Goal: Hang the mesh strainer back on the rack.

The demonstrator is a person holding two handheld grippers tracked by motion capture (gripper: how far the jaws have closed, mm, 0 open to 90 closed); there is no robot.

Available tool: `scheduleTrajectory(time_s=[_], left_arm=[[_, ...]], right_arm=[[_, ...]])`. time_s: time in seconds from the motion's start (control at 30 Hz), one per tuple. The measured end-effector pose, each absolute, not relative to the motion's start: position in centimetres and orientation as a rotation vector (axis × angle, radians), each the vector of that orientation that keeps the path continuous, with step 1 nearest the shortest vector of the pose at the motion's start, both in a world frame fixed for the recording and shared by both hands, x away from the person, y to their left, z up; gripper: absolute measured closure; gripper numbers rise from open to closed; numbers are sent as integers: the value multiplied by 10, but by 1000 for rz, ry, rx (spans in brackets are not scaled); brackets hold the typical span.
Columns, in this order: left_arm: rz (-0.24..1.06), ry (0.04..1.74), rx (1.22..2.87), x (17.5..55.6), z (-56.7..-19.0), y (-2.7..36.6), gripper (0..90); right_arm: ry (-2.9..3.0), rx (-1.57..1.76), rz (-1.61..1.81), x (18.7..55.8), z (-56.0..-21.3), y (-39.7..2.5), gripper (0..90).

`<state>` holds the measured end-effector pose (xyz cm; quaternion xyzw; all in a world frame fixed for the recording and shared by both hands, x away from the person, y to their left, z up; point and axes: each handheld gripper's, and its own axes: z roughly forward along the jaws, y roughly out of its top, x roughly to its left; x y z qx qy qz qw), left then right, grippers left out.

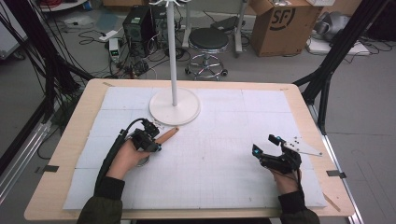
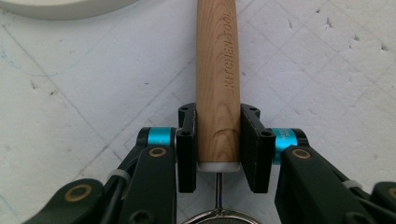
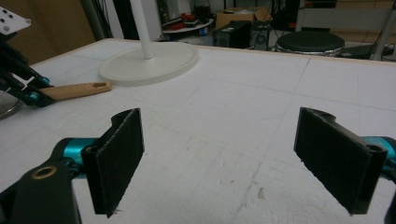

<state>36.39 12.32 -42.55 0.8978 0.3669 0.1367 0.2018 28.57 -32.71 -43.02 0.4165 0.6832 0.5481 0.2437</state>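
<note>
So the left gripper (image 2: pixel 218 148) has its jaws clamped on the wooden handle (image 2: pixel 217 84), which lies flat on the white mat (image 1: pixel 210 158), long axis pointing at the round stand base (image 1: pixel 174 106), tip just short of it. Right gripper (image 1: pixel 269 146) hovers well off, jaws wide apart.

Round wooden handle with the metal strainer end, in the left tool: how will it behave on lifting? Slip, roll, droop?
The round wooden handle is probably stiff and light. The left tool clamps it near the metal end, so the long free part may lever down. Its smooth round surface might twist between the flat pads. If released on the white foam table cover, it could roll.
</note>
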Motion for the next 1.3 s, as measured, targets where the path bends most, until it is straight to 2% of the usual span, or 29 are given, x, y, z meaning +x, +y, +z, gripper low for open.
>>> scheduleTrajectory(time_s=[0.27, 0.53, 0.93, 1.3], left_arm=[[255, 1033, 2370, 364, -424, 146, 707], [165, 951, 2125, 354, -391, 167, 707], [182, 816, 1827, 347, -340, 183, 707], [325, 772, 1584, 365, -304, 187, 707]], right_arm=[[1862, 1149, 1502, 286, -430, -328, 152], [1858, 1138, 1499, 286, -430, -328, 153], [1854, 1140, 1502, 286, -430, -328, 153], [1841, 1148, 1548, 290, -431, -328, 158]])
